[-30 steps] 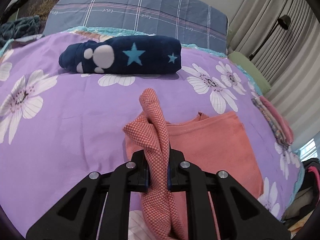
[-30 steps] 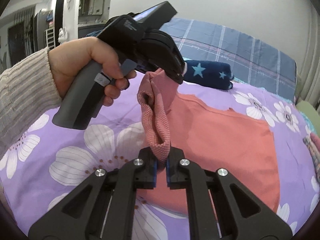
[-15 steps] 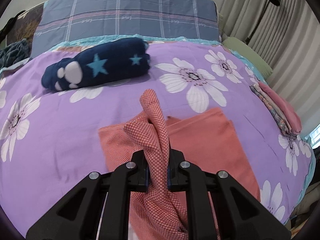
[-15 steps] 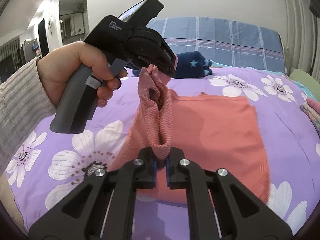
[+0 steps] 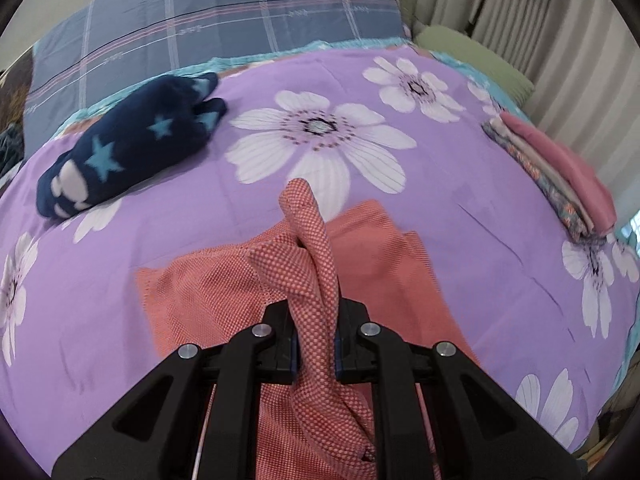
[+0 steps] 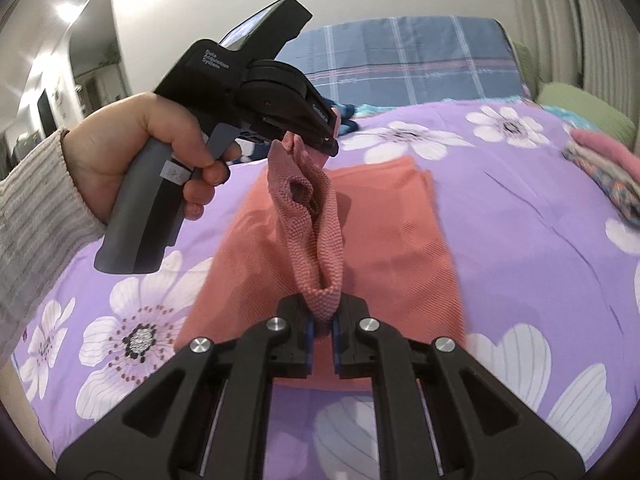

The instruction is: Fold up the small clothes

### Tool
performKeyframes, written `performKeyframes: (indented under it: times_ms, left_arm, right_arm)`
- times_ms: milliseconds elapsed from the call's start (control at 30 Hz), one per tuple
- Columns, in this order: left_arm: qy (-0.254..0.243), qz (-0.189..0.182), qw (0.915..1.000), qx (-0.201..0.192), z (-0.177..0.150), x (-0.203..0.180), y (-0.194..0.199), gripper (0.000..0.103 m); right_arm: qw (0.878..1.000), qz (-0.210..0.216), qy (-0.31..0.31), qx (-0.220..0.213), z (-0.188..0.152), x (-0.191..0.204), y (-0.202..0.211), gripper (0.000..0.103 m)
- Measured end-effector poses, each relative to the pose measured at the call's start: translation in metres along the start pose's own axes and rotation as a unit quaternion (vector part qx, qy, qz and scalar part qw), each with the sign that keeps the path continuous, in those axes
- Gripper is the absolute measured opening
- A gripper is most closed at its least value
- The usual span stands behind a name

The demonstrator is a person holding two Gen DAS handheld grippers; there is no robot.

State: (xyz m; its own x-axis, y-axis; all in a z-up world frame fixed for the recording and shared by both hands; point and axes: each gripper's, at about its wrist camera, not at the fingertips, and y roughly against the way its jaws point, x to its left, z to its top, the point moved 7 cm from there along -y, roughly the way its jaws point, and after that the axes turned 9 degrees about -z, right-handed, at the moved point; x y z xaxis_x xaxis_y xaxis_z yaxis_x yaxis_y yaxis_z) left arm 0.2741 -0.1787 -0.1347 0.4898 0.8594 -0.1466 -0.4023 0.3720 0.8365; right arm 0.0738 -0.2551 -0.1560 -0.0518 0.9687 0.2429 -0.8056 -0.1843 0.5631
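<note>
A salmon-pink knit garment [image 5: 224, 300] lies partly spread on the purple flowered bedspread [image 5: 120, 240]. My left gripper [image 5: 315, 344] is shut on a bunched edge of it, which sticks up between the jaws. My right gripper [image 6: 323, 330] is shut on another bunched edge of the same garment [image 6: 400, 264]. The held edge is lifted off the bed and stretched between the two grippers. In the right wrist view the left gripper [image 6: 326, 136] is held by a hand in a grey ribbed sleeve, above and behind the garment.
A rolled navy blanket with stars [image 5: 128, 152] lies at the back left. A plaid grey-blue pillow [image 5: 208, 20] is at the head of the bed. A stack of folded clothes [image 5: 560, 180] sits at the right edge, near a green cushion [image 5: 476, 48] and curtains.
Both grippers have swung with the garment edge, so the view has turned rightwards across the bed. The garment's spread part looks narrower and more folded over. Both grips are unchanged.
</note>
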Motion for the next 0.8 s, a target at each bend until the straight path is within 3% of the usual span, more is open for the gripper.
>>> performKeyframes:
  times_ms: [567,667,733,800]
  left_arm:
    - [-0.055,0.036,0.9968,0.046,0.008,-0.049,-0.056,0.012]
    - [-0.054,0.03,0.9976,0.031,0.01,-0.056,-0.055,0.02]
    - [-0.051,0.004,0.9987,0.002,0.016,-0.065,-0.041,0.047]
    - [-0.065,0.008,0.9974,-0.028,0.02,-0.073,-0.022,0.056]
  right_arm:
    - [0.996,-0.002,-0.079,0.03,-0.015,-0.057,-0.015,0.006]
    - [0.995,0.003,-0.087,0.044,-0.021,-0.062,-0.022,0.007]
    - [0.994,0.007,-0.092,0.055,-0.026,-0.067,-0.027,0.008]
    - [0.992,0.019,-0.105,0.066,-0.03,-0.071,-0.029,0.008]
